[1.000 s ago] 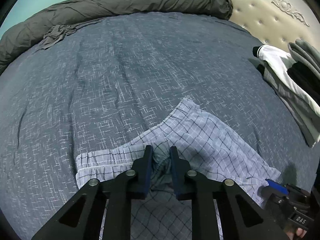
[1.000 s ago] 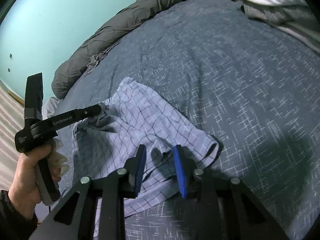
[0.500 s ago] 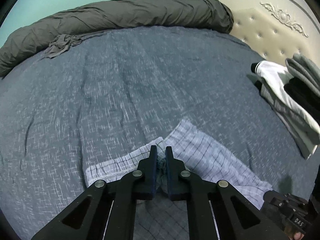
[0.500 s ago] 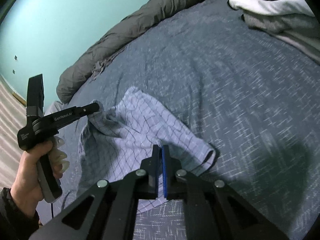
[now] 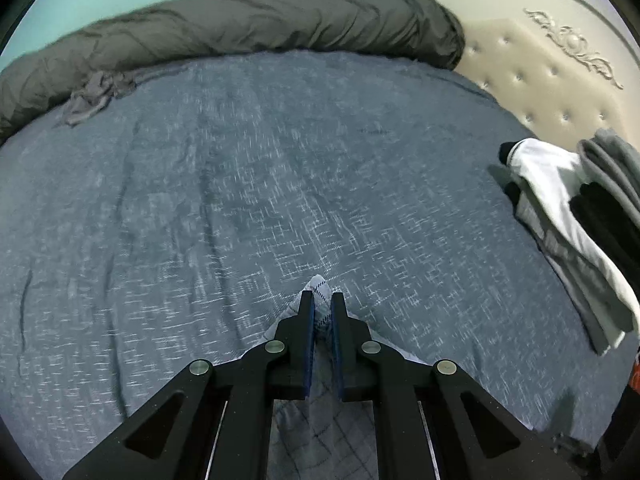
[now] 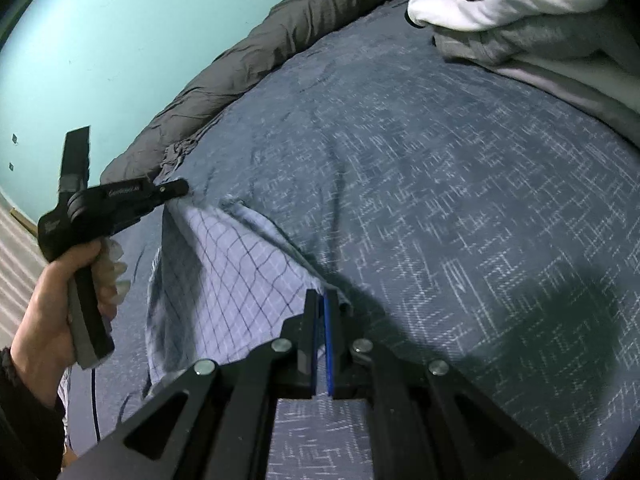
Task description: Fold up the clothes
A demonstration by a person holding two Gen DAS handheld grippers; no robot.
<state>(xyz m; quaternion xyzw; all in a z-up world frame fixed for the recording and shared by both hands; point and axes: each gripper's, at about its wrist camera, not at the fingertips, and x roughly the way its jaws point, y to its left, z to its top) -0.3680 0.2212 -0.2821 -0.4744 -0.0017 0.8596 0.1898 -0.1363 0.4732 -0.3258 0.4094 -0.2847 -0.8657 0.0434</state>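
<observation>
Left wrist view: black two-finger left gripper [image 5: 320,300] with blue pads is pinching a peak of the pale blue checked cotton garment [image 5: 320,292], its jaws nearly together with the cloth bunched between them. The garment is trailing back under the gripper toward the near edge of the bed. The blue-grey bedspread flecked with white [image 5: 280,168] is covering the whole mattress. A rolled dark grey duvet [image 5: 248,24] is lying along the far edge of the bed, with a small crumpled grey cloth [image 5: 90,98] just beside it near the far left corner. A pile of folded white, grey and black clothes [image 5: 568,208] is sitting at the right edge, below the cream tufted headboard [image 5: 540,76].

Right wrist view: black right gripper [image 6: 321,304] is clamping the nearer edge of the checked garment [image 6: 232,280], its jaws pressed together on the cloth. The garment is hanging stretched between the two grippers, lifted off the bedspread [image 6: 460,184] near its left edge. The left gripper [image 6: 182,188], gripped by a person's hand [image 6: 48,320], is holding the farther corner of the cloth. The folded pile [image 6: 520,20] is resting at the far right corner, and the rolled duvet [image 6: 256,56] is running along the far edge against the turquoise wall [image 6: 132,32].
</observation>
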